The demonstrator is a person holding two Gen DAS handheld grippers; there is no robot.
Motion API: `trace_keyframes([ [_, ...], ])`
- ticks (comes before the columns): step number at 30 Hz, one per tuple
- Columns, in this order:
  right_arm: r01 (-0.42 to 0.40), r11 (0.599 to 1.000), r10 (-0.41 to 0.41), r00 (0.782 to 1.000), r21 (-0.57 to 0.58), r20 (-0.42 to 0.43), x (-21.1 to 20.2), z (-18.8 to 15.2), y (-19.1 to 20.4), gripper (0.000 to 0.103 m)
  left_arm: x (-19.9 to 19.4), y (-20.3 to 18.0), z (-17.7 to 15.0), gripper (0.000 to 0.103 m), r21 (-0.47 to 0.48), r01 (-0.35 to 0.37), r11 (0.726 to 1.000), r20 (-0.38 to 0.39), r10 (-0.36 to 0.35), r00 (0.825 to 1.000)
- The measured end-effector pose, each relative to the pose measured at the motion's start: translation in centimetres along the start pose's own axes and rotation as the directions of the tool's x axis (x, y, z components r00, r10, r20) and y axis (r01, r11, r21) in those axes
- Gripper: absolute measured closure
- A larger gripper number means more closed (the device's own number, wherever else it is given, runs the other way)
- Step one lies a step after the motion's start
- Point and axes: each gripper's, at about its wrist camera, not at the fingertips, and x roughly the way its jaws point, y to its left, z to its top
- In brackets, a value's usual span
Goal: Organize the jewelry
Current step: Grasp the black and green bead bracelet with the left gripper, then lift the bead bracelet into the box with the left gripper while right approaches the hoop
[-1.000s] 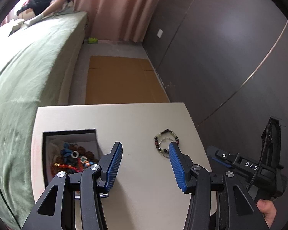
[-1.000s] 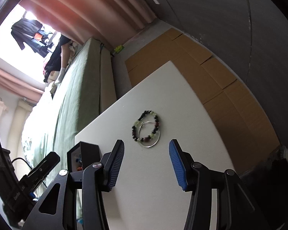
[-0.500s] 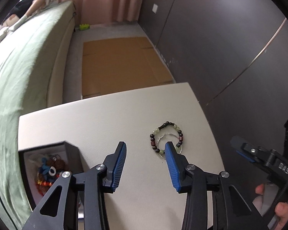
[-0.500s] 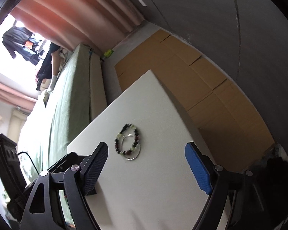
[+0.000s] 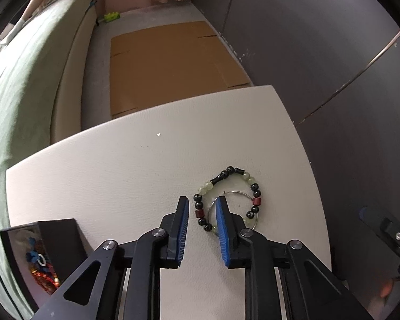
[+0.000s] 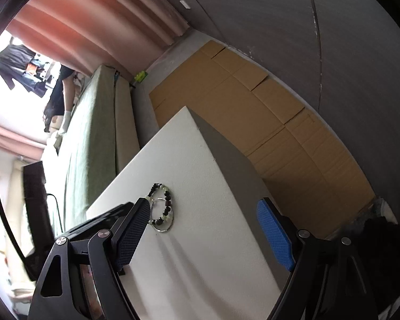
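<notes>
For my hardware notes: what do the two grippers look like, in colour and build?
The left gripper and right gripper match: black linkage arms with silver pivot bolts, carrying flat blue pads with a ribbed or dimpled texture. A black cable runs at the right view's left edge. No sleeves show.

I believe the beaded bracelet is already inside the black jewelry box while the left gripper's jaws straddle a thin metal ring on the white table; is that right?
Not quite: the beaded bracelet lies on the white table, overlapping the thin metal ring, not in the black jewelry box. The left wrist view shows this. The left gripper has its jaws over the bracelet's left side.
</notes>
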Motion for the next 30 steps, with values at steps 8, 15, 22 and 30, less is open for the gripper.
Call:
trace_keyframes([
  [8, -0.003, 1.000, 0.003, 1.000, 0.005, -0.006, -0.3, 0.0, -0.3, 0.020, 1.8, 0.1, -0.4, 0.090, -0.032, -0.009, 0.999, -0.012, 0.009, 1.000],
  [15, -0.003, 1.000, 0.003, 1.000, -0.004, -0.012, 0.0, 0.1, -0.1, 0.020, -0.8, 0.9, -1.6, 0.095, -0.035, 0.023, 0.999, 0.062, -0.020, 0.998],
  [22, -0.022, 0.999, 0.021, 1.000, -0.046, -0.019, 0.5, -0.2, 1.4, 0.020, -6.1, 2.5, -2.5, 0.095, -0.044, 0.080, 0.996, 0.171, -0.071, 0.983],
  [30, -0.122, 0.991, 0.118, 0.991, -0.058, -0.069, 2.3, -1.1, 3.3, 0.031, -11.6, 6.5, -5.3, 0.095, -0.091, 0.137, 0.986, 0.290, -0.105, 0.951],
])
